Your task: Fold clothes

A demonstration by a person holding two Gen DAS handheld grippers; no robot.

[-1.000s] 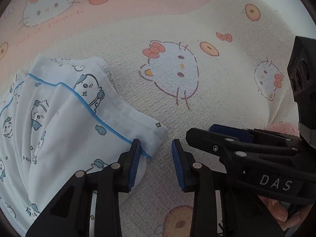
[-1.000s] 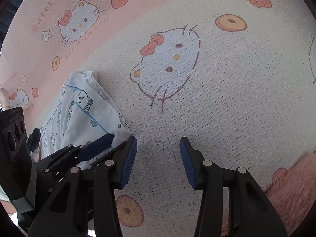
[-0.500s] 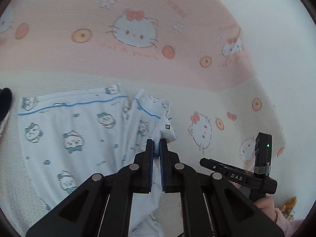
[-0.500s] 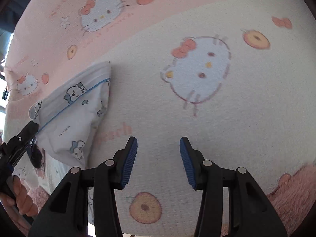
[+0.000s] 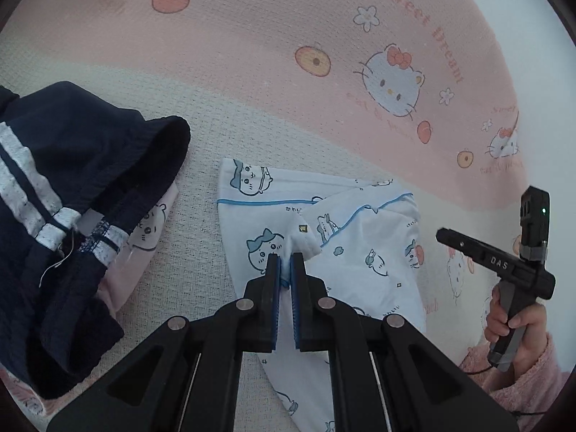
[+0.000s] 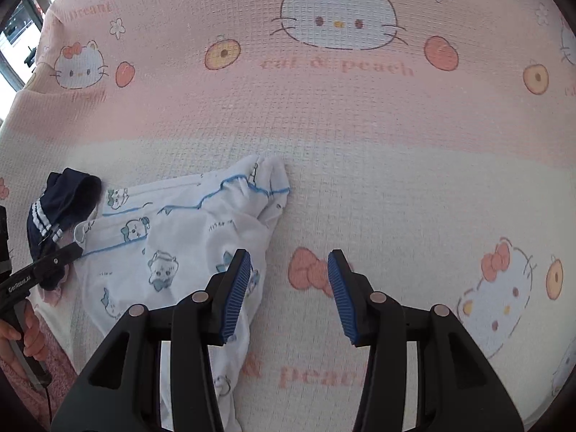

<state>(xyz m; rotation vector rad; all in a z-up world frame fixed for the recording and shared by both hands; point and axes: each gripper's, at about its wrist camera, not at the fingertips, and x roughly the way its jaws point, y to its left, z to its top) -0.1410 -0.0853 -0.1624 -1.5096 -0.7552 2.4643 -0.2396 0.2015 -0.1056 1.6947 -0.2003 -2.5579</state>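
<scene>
A white garment point(image 5: 363, 252) with blue piping and cartoon animals lies on the blanket. My left gripper point(image 5: 284, 270) is shut on one of its corners, near a small yellow tag, and holds that corner lifted over the rest of the cloth. In the right wrist view the same white garment point(image 6: 187, 230) spreads at the lower left, with the left gripper point(image 6: 73, 250) at its far edge. My right gripper point(image 6: 288, 280) hangs open over the blanket with nothing between its fingers; its left finger point(image 6: 235, 288) overlaps the garment's right edge. The right gripper point(image 5: 443, 234) also shows from the side.
A navy garment point(image 5: 72, 180) with white stripes lies crumpled at the left on a pale pink piece point(image 5: 151, 226). A pink and cream cat-and-peach blanket point(image 6: 396, 180) covers the whole surface. A hand in a pink fuzzy sleeve point(image 5: 518, 327) holds the right gripper.
My left gripper closed on the white garment's corner and carried it across toward the navy garment. The right gripper swung over beside the garment and stayed open.
</scene>
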